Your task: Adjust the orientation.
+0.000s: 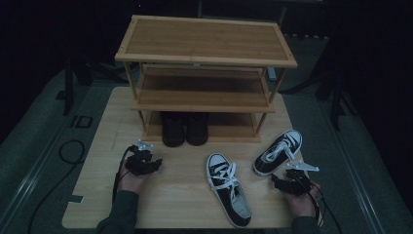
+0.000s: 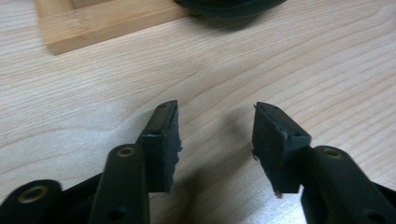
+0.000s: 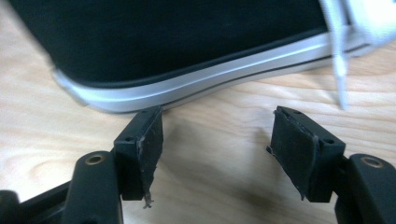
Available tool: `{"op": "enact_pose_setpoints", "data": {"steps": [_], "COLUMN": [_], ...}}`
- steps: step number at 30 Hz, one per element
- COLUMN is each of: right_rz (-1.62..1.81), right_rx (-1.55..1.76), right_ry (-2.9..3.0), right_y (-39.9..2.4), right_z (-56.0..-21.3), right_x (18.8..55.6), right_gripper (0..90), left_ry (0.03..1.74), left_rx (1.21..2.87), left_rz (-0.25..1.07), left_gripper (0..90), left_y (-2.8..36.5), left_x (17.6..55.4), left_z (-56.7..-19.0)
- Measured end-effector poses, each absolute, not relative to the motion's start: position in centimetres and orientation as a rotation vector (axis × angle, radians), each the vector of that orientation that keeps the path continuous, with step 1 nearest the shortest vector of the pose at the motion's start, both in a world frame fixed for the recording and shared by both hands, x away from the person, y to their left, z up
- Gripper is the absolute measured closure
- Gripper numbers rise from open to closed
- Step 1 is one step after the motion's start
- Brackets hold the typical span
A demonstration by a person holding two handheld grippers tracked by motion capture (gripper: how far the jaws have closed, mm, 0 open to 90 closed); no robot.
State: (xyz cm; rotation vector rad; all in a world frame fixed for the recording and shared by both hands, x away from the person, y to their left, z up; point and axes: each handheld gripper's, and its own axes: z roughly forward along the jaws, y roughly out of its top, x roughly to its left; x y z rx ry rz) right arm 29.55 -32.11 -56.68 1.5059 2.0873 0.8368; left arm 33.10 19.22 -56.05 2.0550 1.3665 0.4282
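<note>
Right gripper (image 1: 281, 181) sits at the table's (image 1: 175, 195) right front, jaws apart with nothing between them; the right sneaker (image 1: 277, 152) lies just ahead of it, and in the right gripper view that shoe's white sole edge (image 3: 187, 88) runs just past the jaw tips, close to the left tip, contact unclear; a lace (image 3: 340, 70) hangs down near the right pad. Left gripper (image 1: 148, 165) on the left side, jaws also apart over bare wood. The other sneaker (image 1: 228, 195) lies between both hands, toe toward the rack (image 1: 204, 58). Dark boots (image 1: 185, 127) sit on the rack's bottom shelf, just ahead of the left gripper.
</note>
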Motion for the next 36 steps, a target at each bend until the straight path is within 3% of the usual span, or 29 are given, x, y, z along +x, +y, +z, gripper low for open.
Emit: {"op": "enact_pose_setpoints", "data": {"steps": [14,28,36], "right_rz": [0.895,0.929,0.923], "right_rx": [1.370,1.218,1.122], "right_ry": [2.293,2.398,2.433], "right_y": [-31.2,-28.3,-26.5], "right_z": [-55.3,-52.7,-50.7], "right_x": [28.3,27.3,26.6], "right_gripper": [35.1,35.3,44.6], "left_ry": [1.320,1.312,1.306], "left_rx": [2.065,2.054,2.049], "left_rz": [0.527,0.537,0.540], "left_gripper": [46.2,45.4,44.8], "left_y": [19.0,19.0,19.0], "left_x": [32.3,32.1,32.0], "left_z": [-56.6,-56.7,-56.8]}}
